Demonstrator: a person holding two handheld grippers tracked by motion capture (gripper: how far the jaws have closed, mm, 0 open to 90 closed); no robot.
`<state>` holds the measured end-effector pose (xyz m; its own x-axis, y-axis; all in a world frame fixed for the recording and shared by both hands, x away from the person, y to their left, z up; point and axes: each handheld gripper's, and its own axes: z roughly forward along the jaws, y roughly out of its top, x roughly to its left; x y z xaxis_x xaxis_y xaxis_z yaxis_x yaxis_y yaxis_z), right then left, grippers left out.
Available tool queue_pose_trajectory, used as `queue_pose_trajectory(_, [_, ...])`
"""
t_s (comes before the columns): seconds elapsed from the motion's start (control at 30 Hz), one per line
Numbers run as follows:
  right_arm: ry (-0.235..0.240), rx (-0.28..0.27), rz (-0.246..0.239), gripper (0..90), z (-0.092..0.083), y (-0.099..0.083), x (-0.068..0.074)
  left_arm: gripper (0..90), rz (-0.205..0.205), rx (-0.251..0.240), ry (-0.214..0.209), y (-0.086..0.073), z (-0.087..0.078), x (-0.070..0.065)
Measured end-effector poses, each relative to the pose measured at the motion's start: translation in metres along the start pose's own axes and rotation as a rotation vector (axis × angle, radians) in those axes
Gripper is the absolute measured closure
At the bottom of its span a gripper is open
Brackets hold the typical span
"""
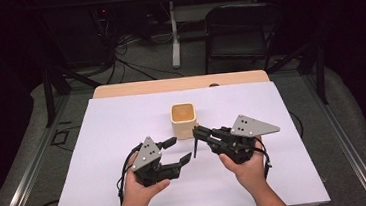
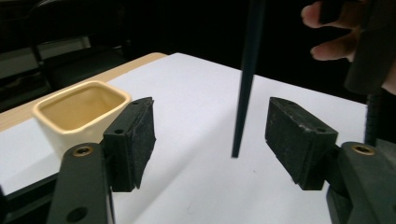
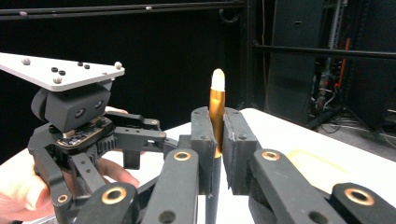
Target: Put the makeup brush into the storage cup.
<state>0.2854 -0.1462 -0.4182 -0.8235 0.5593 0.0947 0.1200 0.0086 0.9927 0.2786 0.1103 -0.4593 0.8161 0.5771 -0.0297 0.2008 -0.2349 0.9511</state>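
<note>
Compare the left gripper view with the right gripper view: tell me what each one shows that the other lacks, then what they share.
Left gripper view alone: the cream square cup, open-topped, standing on the white sheet, and the pen's dark pointed lower end hanging just above the sheet between the left gripper's spread fingers, touching neither.

Right gripper view alone: the pen's gold band and pale rounded top, upright and clamped in the right gripper, with the left gripper's grey plate beyond.

Both: the pen, the white sheet, and the other hand.
</note>
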Motion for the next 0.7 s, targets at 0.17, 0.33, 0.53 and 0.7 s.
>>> queue_pose_trajectory(0.17, [-0.012, 0.004, -0.006, 83.8, -0.001, 0.001, -0.001, 27.3, -0.027, 0.000, 0.023, -0.005, -0.006, 0.007])
queue_pose_trajectory(0.33, [-0.021, 0.001, -0.013, 83.8, -0.002, 0.002, -0.002, 25.4, -0.022, 0.012, 0.050, -0.009, -0.014, 0.013])
queue_pose_trajectory(0.53, [-0.030, 0.001, -0.022, 83.8, -0.002, 0.002, -0.004, 25.4, -0.030, 0.020, 0.070, -0.018, -0.022, 0.019])
queue_pose_trajectory(0.7, [-0.039, -0.001, -0.024, 83.8, -0.003, 0.003, -0.006, 25.4, -0.034, 0.040, 0.089, -0.027, -0.028, 0.025])
